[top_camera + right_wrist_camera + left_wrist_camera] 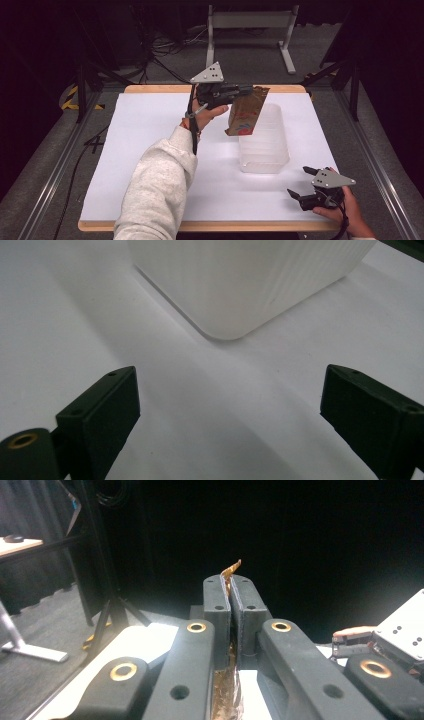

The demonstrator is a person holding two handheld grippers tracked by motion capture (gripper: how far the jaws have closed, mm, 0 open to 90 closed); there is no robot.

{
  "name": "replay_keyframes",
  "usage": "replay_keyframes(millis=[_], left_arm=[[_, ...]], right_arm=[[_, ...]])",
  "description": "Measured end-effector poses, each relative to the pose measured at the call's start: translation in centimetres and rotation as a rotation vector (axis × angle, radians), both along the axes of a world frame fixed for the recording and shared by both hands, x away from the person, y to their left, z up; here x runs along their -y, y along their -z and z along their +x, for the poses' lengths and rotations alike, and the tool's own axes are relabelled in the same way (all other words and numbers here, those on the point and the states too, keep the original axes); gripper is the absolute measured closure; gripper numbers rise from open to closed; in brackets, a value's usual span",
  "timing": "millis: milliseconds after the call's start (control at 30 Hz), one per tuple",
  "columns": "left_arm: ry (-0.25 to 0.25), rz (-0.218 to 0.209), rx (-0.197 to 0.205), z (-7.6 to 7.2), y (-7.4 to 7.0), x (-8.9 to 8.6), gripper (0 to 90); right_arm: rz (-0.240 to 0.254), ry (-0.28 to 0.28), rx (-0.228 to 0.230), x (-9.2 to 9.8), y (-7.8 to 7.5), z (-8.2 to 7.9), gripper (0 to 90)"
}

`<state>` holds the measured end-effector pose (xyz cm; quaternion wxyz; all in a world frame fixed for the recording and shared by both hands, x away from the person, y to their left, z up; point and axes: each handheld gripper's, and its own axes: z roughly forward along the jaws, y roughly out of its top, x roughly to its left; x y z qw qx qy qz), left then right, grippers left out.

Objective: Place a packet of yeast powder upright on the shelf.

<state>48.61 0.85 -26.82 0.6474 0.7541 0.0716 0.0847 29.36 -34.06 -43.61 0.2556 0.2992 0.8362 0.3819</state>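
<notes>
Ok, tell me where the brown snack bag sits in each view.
High view: brown snack bag hangs top centre, above the clear bin.
Left gripper view: its edge pokes up between the shut left tongs.
Right gripper view: not visible.
Shared landmark: white table cover.

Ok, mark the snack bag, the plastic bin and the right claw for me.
snack bag (246,116), high view, middle of its printed face.
plastic bin (272,167), high view, near rim.
right claw (299,182), high view, midway between its fingertips.
</notes>
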Motion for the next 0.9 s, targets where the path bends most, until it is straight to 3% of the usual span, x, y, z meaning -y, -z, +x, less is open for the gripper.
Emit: replay_keyframes(millis=[267,533,900], left_arm=[[0.024,-0.019,-0.024,1.2,0.9,1.5,86.9],[0.013,0.004,-0.019,1.5,1.9,3.6,86.8],[0.017,-0.018,-0.02,2.1,1.4,4.1,86.6]], right_arm=[[0.005,0.007,-0.009,0.2,0.1,0.0,9.6],[0.006,0.0,-0.005,0.2,0.0,-0.1,9.6],[0.007,-0.001,-0.004,0.2,0.1,-0.2,9.6]])
